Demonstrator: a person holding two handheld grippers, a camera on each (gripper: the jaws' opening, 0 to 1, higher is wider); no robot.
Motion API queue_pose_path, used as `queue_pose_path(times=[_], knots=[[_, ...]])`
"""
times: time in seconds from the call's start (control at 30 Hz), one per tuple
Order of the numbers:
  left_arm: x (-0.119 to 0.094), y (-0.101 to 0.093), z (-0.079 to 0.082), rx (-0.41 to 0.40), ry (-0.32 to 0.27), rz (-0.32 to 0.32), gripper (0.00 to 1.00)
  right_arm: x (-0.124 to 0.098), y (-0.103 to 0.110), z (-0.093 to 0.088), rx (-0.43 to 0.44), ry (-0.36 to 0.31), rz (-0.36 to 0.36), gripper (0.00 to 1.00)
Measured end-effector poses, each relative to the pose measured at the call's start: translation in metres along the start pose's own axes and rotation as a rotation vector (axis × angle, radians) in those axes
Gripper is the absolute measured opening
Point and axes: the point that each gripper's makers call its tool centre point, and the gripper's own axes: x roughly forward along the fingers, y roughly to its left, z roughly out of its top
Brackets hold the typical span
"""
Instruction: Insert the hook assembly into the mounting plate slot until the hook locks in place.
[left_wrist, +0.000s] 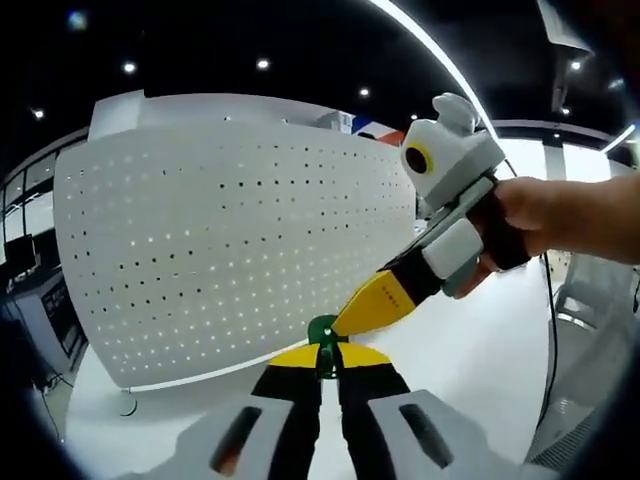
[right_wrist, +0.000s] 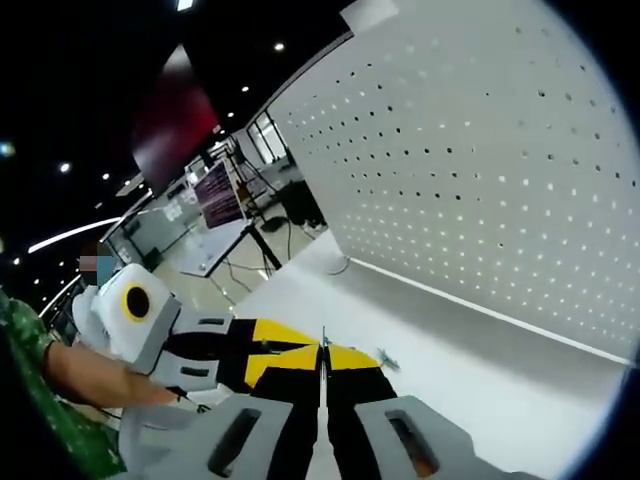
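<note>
two grippers are seen above a white table (left_wrist: 470, 360), in front of an upright white perforated board (left_wrist: 240, 240). in the left gripper view, the left gripper (left_wrist: 327, 358) is pressed together on a small green hook piece (left_wrist: 323, 330), and the right gripper (left_wrist: 345, 318), held by a hand (left_wrist: 545, 215), has its yellow tips touching that piece. in the right gripper view, the right gripper's jaws are closed with a thin metal piece (right_wrist: 323, 352) between them; whether it is pinched cannot be told.

left gripper (left_wrist: 327, 357) fingers closed, right gripper (right_wrist: 322, 358) fingers closed, tips meeting
</note>
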Motion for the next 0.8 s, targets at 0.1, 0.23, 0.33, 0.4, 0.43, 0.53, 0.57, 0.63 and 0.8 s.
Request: queue_pose_path(times=[0.1, 0.23, 0.33, 0.4, 0.43, 0.53, 0.57, 0.63, 0.8], knots=[[0.0001, -0.0007, 0.0005, -0.004, -0.002, -0.002, 0.04, 0.0003, -0.0002, 0.0004, -0.003, -0.001, -0.001, 0.00], [0.0006, -0.0003, 0.0011, -0.007, -0.005, -0.004, 0.04, 0.0004, -0.0004, 0.0011, -0.003, -0.001, -0.001, 0.00], [0.0011, 0.0000, 0.0014, -0.003, -0.007, -0.004, 0.04, 0.0007, -0.0010, 0.0021, -0.009, -0.001, -0.003, 0.00], [0.0014, 0.0002, 0.0015, -0.004, -0.008, -0.004, 0.04, 0.0007, -0.0011, 0.0023, -0.014, 0.000, -0.007, 0.00], [0.0016, 0.0005, 0.0020, -0.001, -0.011, -0.002, 0.03, 0.0007, -0.0014, 0.0028, -0.016, -0.002, -0.009, 0.00], [0.0019, 0.0010, 0.0026, -0.010, -0.018, 0.001, 0.03, 0.0006, -0.0014, 0.0038, -0.021, -0.006, -0.010, 0.00], [0.0019, 0.0010, 0.0027, -0.009, -0.018, 0.002, 0.03, 0.0006, -0.0015, 0.0038, -0.022, -0.007, -0.010, 0.00], [0.0021, 0.0005, 0.0033, -0.011, -0.019, 0.004, 0.03, 0.0004, -0.0022, 0.0049, -0.026, -0.012, -0.012, 0.00], [0.0032, 0.0027, 0.0064, -0.020, -0.035, 0.023, 0.02, -0.0002, -0.0017, 0.0089, -0.032, -0.036, -0.011, 0.00]])
